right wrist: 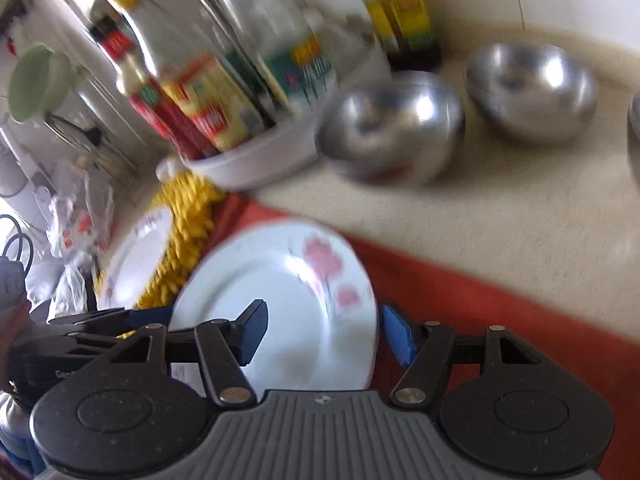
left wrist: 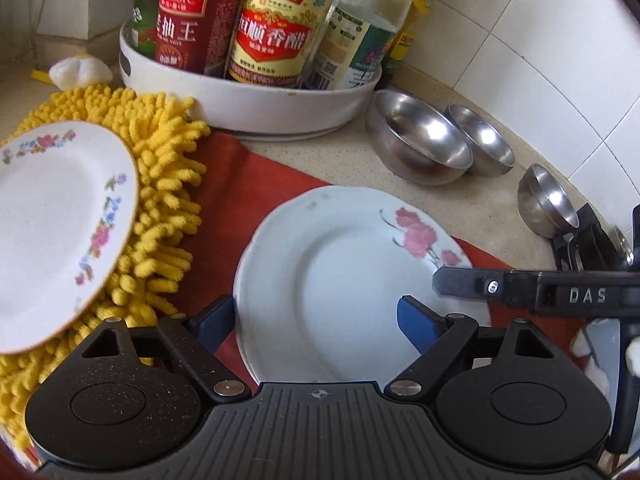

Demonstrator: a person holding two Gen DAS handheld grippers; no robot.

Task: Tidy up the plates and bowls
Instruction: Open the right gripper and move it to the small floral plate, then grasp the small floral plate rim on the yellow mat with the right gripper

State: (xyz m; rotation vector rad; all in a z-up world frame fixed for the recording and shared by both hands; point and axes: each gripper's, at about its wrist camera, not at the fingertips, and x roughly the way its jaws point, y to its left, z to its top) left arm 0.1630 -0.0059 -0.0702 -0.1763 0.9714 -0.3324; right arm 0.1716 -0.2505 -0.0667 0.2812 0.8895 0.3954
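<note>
A white plate with pink flowers [left wrist: 320, 276] [right wrist: 276, 292] lies flat on a red cloth [left wrist: 248, 184]. My left gripper [left wrist: 316, 326] stands open over its near rim, one blue pad outside the left edge and the other above the plate's well. My right gripper [right wrist: 324, 334] is open astride the plate's right edge; it shows as a black finger [left wrist: 460, 286] in the left wrist view. A second plate with small flowers [left wrist: 60, 220] rests on a yellow chenille cloth [left wrist: 168, 184]. Three steel bowls [left wrist: 424, 136] [left wrist: 484, 144] [left wrist: 544, 200] stand on the counter behind.
A white round tray [left wrist: 256, 108] of sauce and vinegar bottles stands at the back, close to the bowls and the yellow cloth. White wall tiles [left wrist: 540, 60] bound the counter on the right. In the right wrist view, bags and clutter [right wrist: 72, 232] lie at the far left.
</note>
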